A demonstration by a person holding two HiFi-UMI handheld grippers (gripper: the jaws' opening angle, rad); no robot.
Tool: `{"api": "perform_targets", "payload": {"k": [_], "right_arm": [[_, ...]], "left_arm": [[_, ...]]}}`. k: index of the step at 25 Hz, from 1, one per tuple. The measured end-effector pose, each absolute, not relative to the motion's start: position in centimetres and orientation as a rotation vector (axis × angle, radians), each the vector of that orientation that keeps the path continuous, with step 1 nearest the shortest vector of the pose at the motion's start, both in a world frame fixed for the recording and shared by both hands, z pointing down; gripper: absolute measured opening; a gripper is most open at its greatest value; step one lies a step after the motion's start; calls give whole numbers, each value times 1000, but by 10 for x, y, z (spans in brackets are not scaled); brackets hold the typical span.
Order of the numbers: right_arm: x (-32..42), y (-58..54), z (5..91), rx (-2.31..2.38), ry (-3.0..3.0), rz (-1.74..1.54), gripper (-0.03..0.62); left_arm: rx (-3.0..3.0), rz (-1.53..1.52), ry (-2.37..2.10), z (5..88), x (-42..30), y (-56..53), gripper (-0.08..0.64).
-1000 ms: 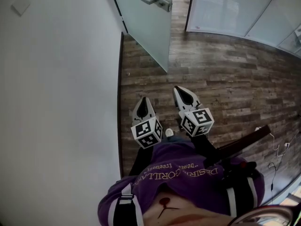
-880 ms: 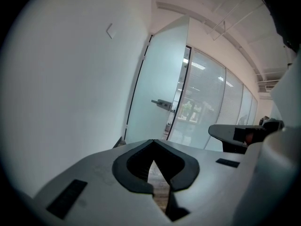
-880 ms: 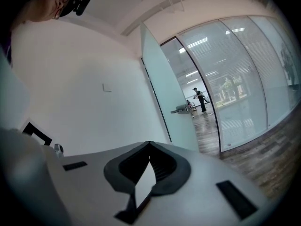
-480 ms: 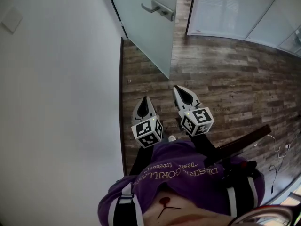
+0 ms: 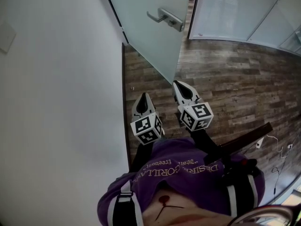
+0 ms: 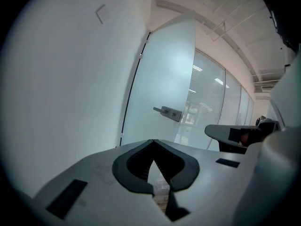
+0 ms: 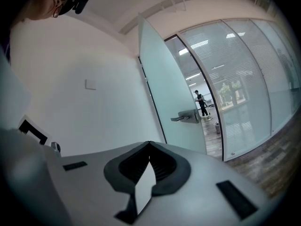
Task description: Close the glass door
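Observation:
The frosted glass door (image 5: pixel 150 27) stands open, swung out from the white wall, with a metal lever handle (image 5: pixel 165 18) on its near face. Both grippers hang side by side in front of me, short of the door's lower edge. My left gripper (image 5: pixel 142 98) is shut and empty, close to the wall. My right gripper (image 5: pixel 179 84) is also shut and empty, its tip near the door's bottom corner. The left gripper view has the door (image 6: pixel 164 79) and handle (image 6: pixel 168 112) ahead of the jaws. The right gripper view has the handle (image 7: pixel 188 116) ahead and to the right.
A white wall (image 5: pixel 56 102) runs along the left. A curved glass partition (image 5: pixel 235 13) stands right of the doorway. The floor (image 5: pixel 235 79) is wood plank, with cables (image 5: pixel 277 149) at the right. A person (image 7: pixel 201 102) stands far off beyond the doorway.
Both grippers have moved forward toward the door. The door and its handle sit lower and larger in the head view. Both stay shut.

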State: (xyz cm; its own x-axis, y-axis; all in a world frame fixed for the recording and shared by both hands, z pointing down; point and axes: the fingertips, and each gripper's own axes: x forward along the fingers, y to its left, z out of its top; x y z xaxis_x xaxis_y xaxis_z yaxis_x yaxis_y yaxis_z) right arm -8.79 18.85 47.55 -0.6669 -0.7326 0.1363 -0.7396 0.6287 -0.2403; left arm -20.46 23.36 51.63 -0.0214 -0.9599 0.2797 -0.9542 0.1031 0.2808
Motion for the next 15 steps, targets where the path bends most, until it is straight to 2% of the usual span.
{"api": "perform_targets", "payload": {"k": [15], "right_arm": [[-131,91,457,1396,-2742,273,-4]], "left_arm": [[2044,-1,-1923,501,-254,114,2]]}}
